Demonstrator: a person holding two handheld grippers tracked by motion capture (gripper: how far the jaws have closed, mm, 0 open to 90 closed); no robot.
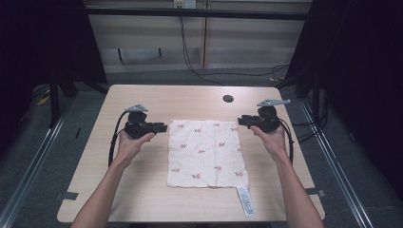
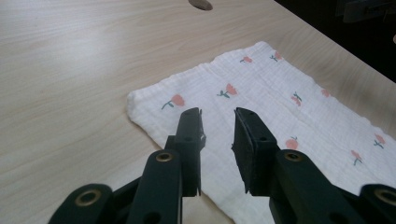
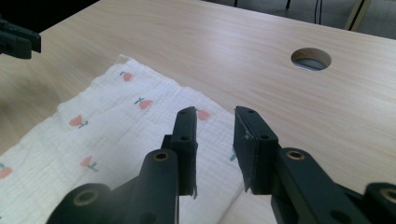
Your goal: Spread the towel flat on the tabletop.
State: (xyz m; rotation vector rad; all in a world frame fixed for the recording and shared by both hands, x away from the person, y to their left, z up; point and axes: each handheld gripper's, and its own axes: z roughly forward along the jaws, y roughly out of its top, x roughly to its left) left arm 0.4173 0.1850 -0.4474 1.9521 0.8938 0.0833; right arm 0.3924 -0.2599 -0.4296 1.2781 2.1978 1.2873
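Cloth (image 1: 205, 153) lies flat mid-table (image 1: 142, 199), long axis running away from the person. Left hand-held gripper (image 1: 163, 127) and right hand-held gripper (image 1: 241, 120) flank its far corners, equally near, jaws partly open, holding nothing.

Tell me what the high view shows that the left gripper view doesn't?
The high view alone takes in the person's two hands, the left gripper and right gripper at the far corners of the flowered cloth, the cloth's white label and the floor around the table. The left gripper view alone gives a close look between that gripper's black jaws, standing apart above the cloth's corner with nothing pinched. Both show the cloth, the wooden table and its round hole.
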